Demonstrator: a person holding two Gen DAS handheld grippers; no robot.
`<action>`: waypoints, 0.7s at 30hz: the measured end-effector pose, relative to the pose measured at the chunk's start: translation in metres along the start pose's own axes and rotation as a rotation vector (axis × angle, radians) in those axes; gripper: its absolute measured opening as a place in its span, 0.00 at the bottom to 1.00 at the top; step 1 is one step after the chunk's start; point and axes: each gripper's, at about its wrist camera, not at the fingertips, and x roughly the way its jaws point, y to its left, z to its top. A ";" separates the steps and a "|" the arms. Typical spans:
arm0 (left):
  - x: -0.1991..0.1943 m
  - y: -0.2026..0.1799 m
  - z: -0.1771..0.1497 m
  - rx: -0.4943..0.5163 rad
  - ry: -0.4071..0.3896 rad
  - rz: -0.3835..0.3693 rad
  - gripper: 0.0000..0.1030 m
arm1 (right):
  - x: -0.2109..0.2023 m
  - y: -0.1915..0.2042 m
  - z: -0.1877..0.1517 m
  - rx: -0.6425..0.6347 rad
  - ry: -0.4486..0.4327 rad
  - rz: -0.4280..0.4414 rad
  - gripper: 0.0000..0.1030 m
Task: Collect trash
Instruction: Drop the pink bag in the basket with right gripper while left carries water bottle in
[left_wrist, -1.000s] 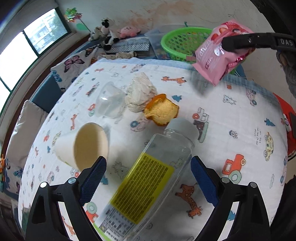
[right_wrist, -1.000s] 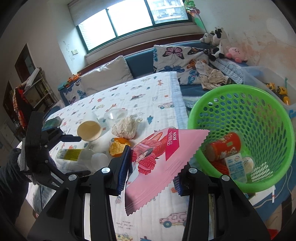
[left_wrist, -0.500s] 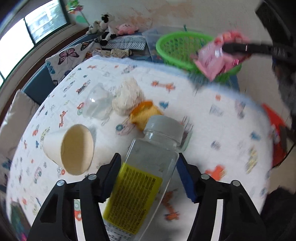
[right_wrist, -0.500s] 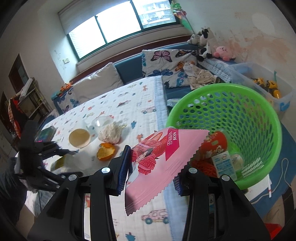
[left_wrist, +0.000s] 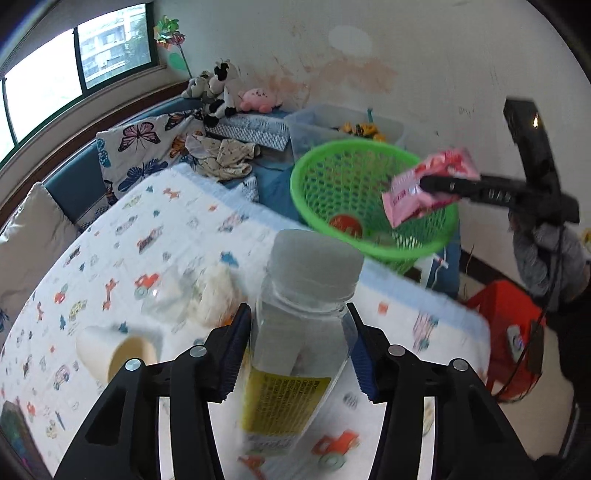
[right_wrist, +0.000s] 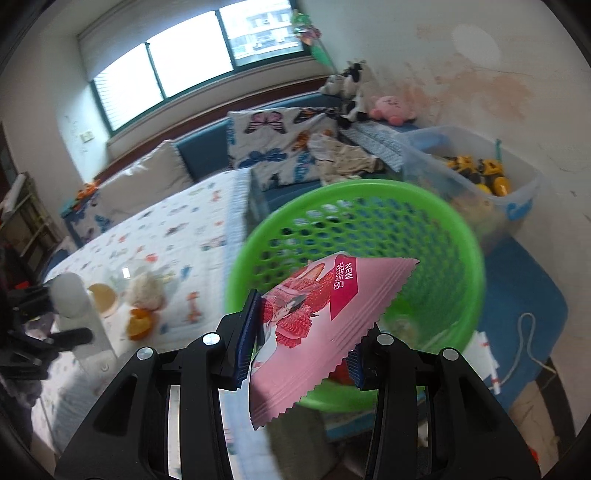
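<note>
The right hand-held gripper (right_wrist: 301, 338) is closed on a flat pink snack packet with a zigzag edge (right_wrist: 314, 321), held over the rim of the round green plastic basket (right_wrist: 369, 192). The basket already contains a red can (left_wrist: 345, 225) and some other small trash. The left hand-held gripper (left_wrist: 297, 349) clamps a clear plastic bottle with a yellow label and pale cap (left_wrist: 295, 332) above the desk. On its printed cloth (left_wrist: 110, 251) four things remain to collect: a cream paper cup (left_wrist: 118, 356), a clear plastic cup (left_wrist: 166, 299), a crumpled white tissue (left_wrist: 214, 295) and an orange peel (right_wrist: 139, 323).
</note>
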 end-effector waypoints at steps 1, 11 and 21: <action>0.001 -0.002 0.006 -0.008 -0.006 -0.011 0.46 | 0.002 -0.005 0.001 -0.005 0.000 -0.025 0.41; 0.008 -0.016 0.061 -0.044 -0.067 -0.049 0.45 | 0.046 -0.039 0.007 -0.019 0.101 -0.114 0.65; 0.027 -0.038 0.123 -0.069 -0.112 -0.085 0.45 | 0.045 -0.056 -0.006 0.019 0.103 -0.126 0.68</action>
